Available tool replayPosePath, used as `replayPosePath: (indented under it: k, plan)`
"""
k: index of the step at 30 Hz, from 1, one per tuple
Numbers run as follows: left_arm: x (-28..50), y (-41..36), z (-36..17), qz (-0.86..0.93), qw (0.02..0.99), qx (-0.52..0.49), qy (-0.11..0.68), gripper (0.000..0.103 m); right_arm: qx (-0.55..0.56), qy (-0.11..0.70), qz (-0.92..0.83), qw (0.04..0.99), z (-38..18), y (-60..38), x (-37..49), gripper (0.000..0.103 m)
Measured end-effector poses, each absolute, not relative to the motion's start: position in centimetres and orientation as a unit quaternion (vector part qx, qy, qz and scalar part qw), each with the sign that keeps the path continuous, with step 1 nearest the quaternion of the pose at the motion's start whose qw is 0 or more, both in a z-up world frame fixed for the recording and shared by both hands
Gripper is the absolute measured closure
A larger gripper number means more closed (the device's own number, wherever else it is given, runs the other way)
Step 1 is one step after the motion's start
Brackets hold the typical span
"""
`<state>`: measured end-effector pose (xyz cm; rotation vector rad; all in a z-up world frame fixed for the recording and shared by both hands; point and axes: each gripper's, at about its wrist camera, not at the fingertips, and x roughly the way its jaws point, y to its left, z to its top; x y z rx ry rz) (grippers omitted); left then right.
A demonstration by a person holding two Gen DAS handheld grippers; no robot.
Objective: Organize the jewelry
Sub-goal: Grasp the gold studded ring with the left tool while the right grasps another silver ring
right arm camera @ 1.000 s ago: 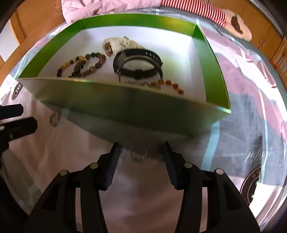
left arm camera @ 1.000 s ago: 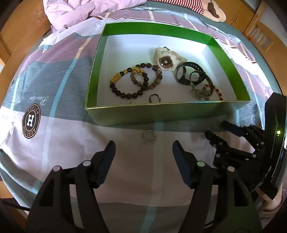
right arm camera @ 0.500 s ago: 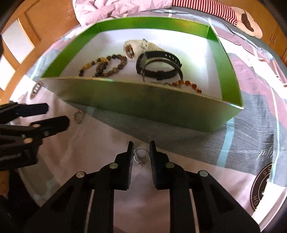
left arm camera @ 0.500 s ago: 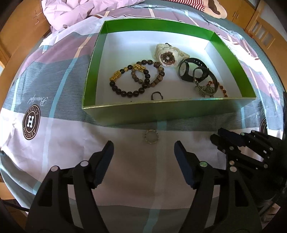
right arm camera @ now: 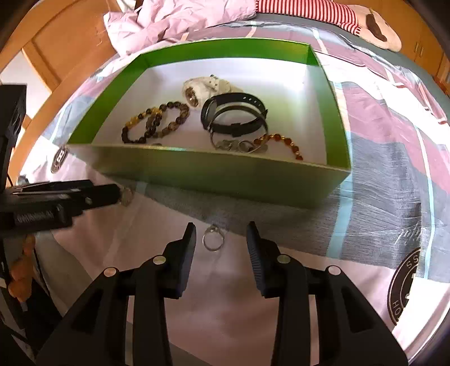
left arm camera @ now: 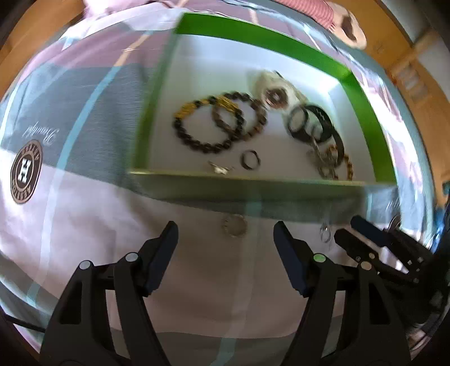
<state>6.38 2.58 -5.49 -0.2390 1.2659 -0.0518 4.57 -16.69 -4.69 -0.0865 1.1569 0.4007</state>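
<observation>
A green box [left arm camera: 247,185] [right arm camera: 225,171] on the bedspread holds bead bracelets [left arm camera: 208,124] [right arm camera: 154,121], a white watch [left arm camera: 277,94] [right arm camera: 202,87], a black watch [left arm camera: 312,124] [right arm camera: 236,115], a dark ring [left arm camera: 250,160] and an amber bracelet [right arm camera: 281,140]. My left gripper [left arm camera: 226,253] is open; a beaded ring [left arm camera: 234,225] lies on the cloth just ahead between its fingers. My right gripper [right arm camera: 220,247] is open around a thin silver ring [right arm camera: 213,240] lying on the cloth; it also shows in the left wrist view [left arm camera: 325,233].
A crumpled pink quilt [right arm camera: 174,19] and a striped plush toy [right arm camera: 337,17] lie beyond the box. Wooden furniture [right arm camera: 56,50] borders the bed. The left gripper [right arm camera: 56,197] reaches in from the left of the right wrist view.
My right gripper was nearly shut around the silver ring half a second ago and now stands open, the ring lying on the cloth. The left wrist view has shifted and is blurred.
</observation>
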Motion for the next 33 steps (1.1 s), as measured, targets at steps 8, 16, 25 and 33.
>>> replayPosePath:
  k: [8, 16, 25, 33]
  plan:
    - [6.8, -0.8, -7.8, -0.013, 0.804, -0.007, 0.594, 0.046, -0.082, 0.553, 0.185, 0.808, -6.4, -15.1, 4.4, 0.066]
    - [6.8, -1.1, -7.7, -0.010, 0.812, 0.007, 0.584, 0.060, -0.090, 0.553, 0.181, 0.808, -6.8, -14.9, 4.2, 0.066]
    - [6.5, -1.3, -7.5, -0.015, 0.812, 0.008, 0.583, 0.067, -0.088, 0.554, 0.181, 0.808, -7.0, -14.8, 4.5, 0.066]
    - [6.6, -1.4, -7.6, -0.014, 0.813, 0.012, 0.583, 0.065, -0.088, 0.552, 0.180, 0.809, -7.0, -14.9, 4.7, 0.066]
